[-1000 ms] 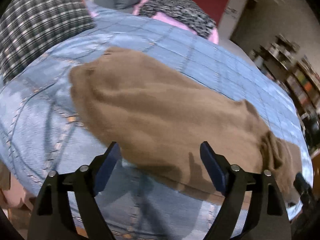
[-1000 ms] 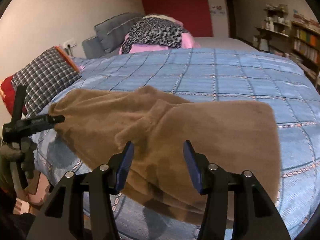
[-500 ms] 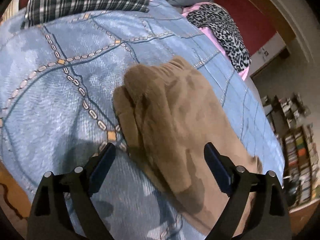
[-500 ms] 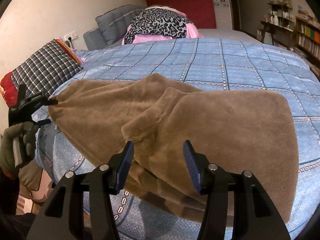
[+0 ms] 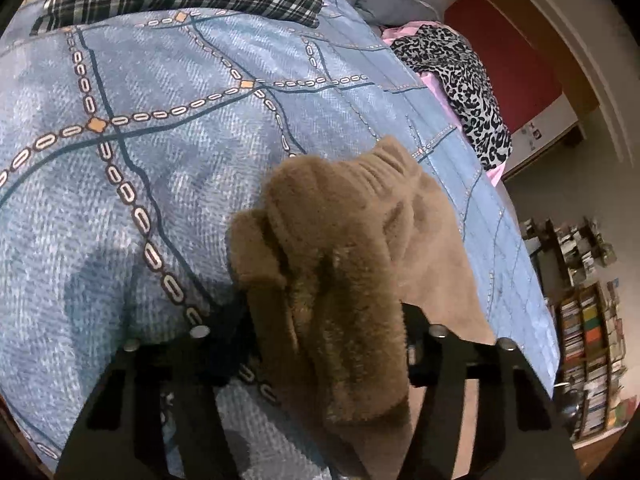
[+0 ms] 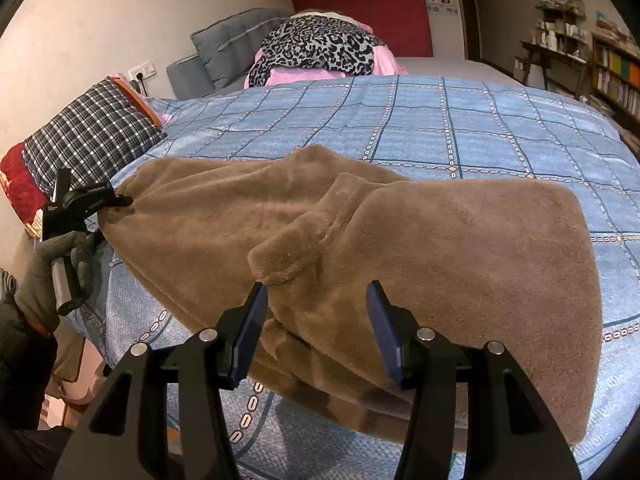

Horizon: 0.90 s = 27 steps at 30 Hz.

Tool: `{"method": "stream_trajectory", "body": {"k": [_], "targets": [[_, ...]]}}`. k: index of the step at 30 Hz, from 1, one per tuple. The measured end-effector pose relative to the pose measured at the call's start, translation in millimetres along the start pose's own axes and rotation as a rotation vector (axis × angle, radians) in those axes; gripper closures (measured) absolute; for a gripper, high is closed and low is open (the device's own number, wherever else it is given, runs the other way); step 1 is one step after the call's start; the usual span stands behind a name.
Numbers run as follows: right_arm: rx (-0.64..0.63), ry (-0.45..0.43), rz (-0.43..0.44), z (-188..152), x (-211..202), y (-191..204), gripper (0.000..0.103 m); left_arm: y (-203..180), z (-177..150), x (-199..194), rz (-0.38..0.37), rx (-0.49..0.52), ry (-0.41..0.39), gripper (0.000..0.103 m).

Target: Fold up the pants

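left gripper [image 5: 328, 344], jaws just closed, pinches the brown fleece pants [image 6: 400, 248] at their leftmost end; right gripper [image 6: 316, 332] half-open, empty, at the near edge mid-length

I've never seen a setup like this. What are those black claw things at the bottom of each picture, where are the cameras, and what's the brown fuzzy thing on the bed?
There is no robot here: a person holds a two-finger gripper in each hand, and each carries a wide-angle camera looking along its fingers. One picture is from the left gripper, the other from the right gripper. On the blue bedspread lie brown fleece pants, partly folded over. The left gripper's jaws have just been closing and now pinch one end of the pants; the right view shows it at the far left, in a gloved hand. The right gripper stands open over the near edge, holding nothing. A plaid pillow lies behind.
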State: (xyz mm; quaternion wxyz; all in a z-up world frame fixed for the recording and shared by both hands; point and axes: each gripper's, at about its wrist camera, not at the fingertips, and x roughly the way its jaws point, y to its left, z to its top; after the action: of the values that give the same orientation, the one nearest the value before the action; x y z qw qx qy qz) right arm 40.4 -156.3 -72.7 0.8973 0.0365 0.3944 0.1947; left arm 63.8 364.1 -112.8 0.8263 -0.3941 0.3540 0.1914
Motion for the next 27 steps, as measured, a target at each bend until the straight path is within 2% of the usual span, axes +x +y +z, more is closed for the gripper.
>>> {"method": "stream_trajectory", "body": {"k": [1, 2, 3, 5, 10, 17, 23, 27], "targets": [[0.001, 0.0, 0.0, 0.0, 0.2, 0.0, 0.051, 0.7, -0.4, -0.4, -0.003, -0.003, -0.003, 0.056], [0.0, 0.0, -0.001, 0.0, -0.1, -0.1, 0.051, 0.8, -1.3, -1.3, -0.003, -0.003, -0.007, 0.069], [0.001, -0.001, -0.002, -0.1, -0.2, 0.0, 0.051, -0.6, -2.9, -2.1, -0.027, 0.003, -0.003, 0.076], [0.005, -0.004, -0.005, -0.2, -0.9, -0.4, 0.051, -8.6, -4.1, -6.2, -0.022, 0.024, -0.017, 0.08], [0.032, -0.021, -0.015, 0.3, -4.0, -5.2, 0.051, -31.9, -1.7, -24.9, -0.043, 0.078, -0.056, 0.082], [0.088, -0.034, -0.02, 0.4, -6.7, -19.4, 0.051, -96.4, -13.3, -61.2, -0.099, 0.253, -0.127, 0.082], [0.123, -0.039, -0.056, -0.5, -9.9, -32.1, 0.051, -157.0, -44.7, -88.8, -0.166, 0.427, -0.162, 0.082], [0.162, -0.045, -0.088, -0.5, -12.6, -43.6, 0.051, -196.7, -81.6, -106.6, -0.214, 0.563, -0.172, 0.082]]}}
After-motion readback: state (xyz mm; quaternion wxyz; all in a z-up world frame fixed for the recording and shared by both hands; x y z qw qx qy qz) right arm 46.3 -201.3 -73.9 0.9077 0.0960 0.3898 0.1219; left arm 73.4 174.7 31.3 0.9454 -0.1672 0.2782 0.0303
